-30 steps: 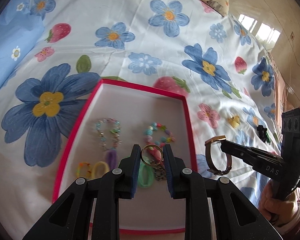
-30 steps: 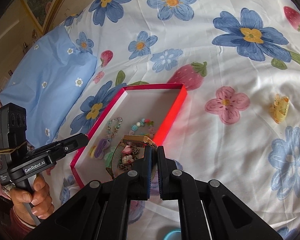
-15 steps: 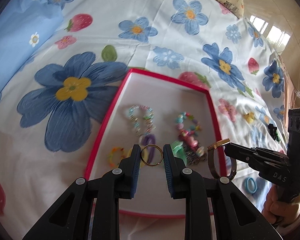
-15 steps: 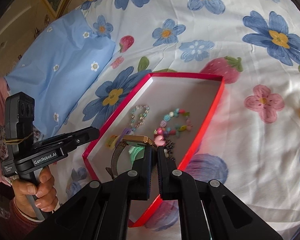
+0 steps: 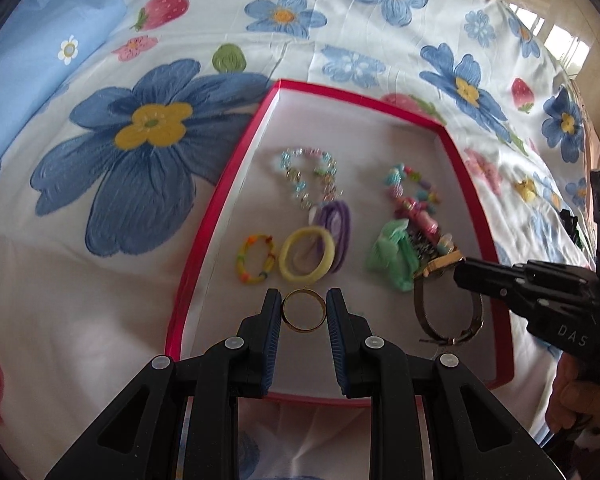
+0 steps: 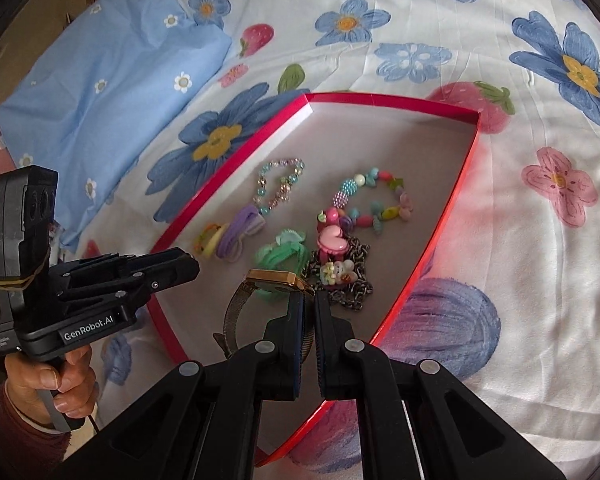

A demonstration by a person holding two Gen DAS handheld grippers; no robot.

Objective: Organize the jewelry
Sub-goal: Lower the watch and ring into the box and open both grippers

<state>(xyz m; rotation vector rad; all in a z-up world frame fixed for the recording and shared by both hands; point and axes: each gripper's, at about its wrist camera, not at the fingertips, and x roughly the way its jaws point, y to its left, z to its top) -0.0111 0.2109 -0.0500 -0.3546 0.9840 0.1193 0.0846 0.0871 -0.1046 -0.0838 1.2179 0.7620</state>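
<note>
Floral bedsheet (image 5: 148, 132); blue pillow (image 6: 112, 64)

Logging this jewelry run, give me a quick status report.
Left hand-held gripper shut on gold ring, over red box. Right hand-held gripper shut on watch, over box. Green hair tie beside watch.

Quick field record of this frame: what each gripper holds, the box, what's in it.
left gripper: shut on thin gold ring, over the box's near end
right gripper: shut on gold-faced watch with mesh strap, over the box
container: shallow red-rimmed box on floral bedsheet
contents: two beaded bracelets, yellow hair tie, purple hair tie, green scrunchie, dark chain
</note>
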